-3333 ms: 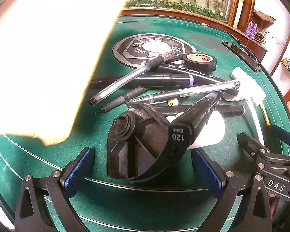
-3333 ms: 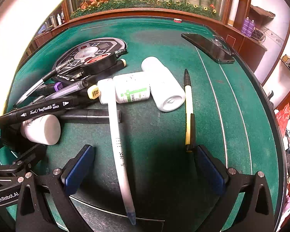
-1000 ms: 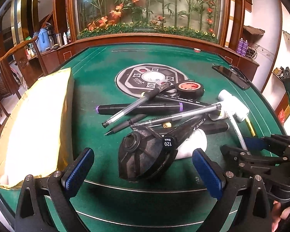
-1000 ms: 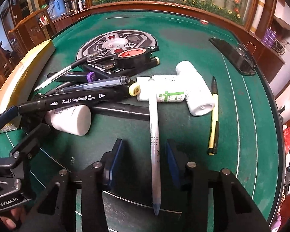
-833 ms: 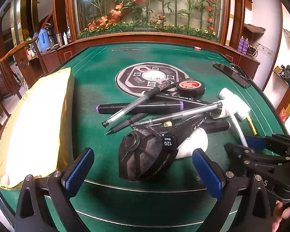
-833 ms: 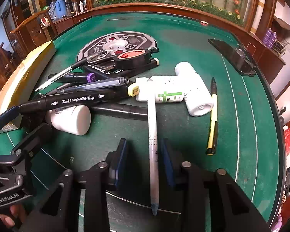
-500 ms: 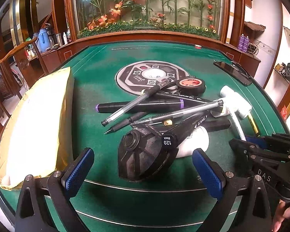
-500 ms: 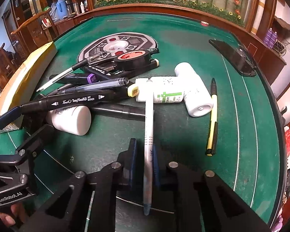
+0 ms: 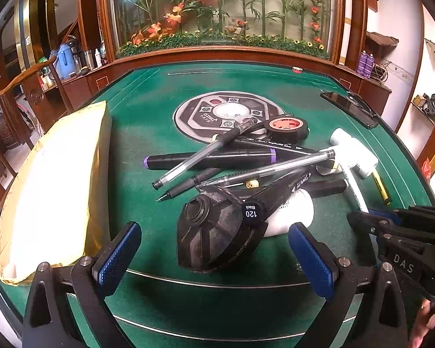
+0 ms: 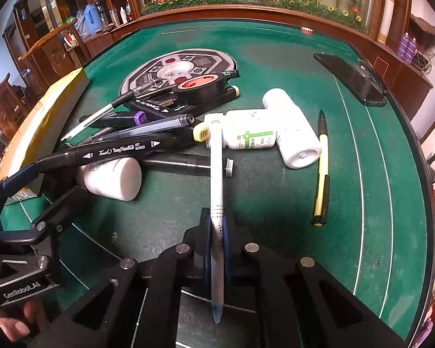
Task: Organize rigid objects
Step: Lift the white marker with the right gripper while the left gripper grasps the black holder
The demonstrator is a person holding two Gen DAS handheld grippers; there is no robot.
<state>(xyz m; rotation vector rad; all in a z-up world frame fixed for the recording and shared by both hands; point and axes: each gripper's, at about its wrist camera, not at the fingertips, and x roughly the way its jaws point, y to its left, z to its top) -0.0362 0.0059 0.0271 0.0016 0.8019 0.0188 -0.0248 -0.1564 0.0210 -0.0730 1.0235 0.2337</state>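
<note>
My right gripper (image 10: 216, 233) is shut on a long white pen (image 10: 217, 179) whose far end rests against a white bottle with a green label (image 10: 248, 133). The right gripper also shows in the left wrist view (image 9: 362, 220) at the right edge. My left gripper (image 9: 214, 249) is open and empty, its blue pads either side of a black cone-shaped part (image 9: 214, 232). A pile of black markers and clear pens (image 9: 235, 156) lies beyond it, with a roll of black tape (image 9: 286, 127) and a white bottle (image 9: 293, 217).
A yellow padded envelope (image 9: 52, 188) lies at the table's left edge. A yellow-and-black pen (image 10: 321, 171) and another white bottle (image 10: 293, 136) lie right of the pile. A phone (image 10: 351, 78) lies at the far right. A round grey panel (image 9: 217, 113) sits mid-table.
My right gripper has closed from wide open onto the white pen. My left gripper stays open; it drew back earlier, and the envelope now lies at the left.
</note>
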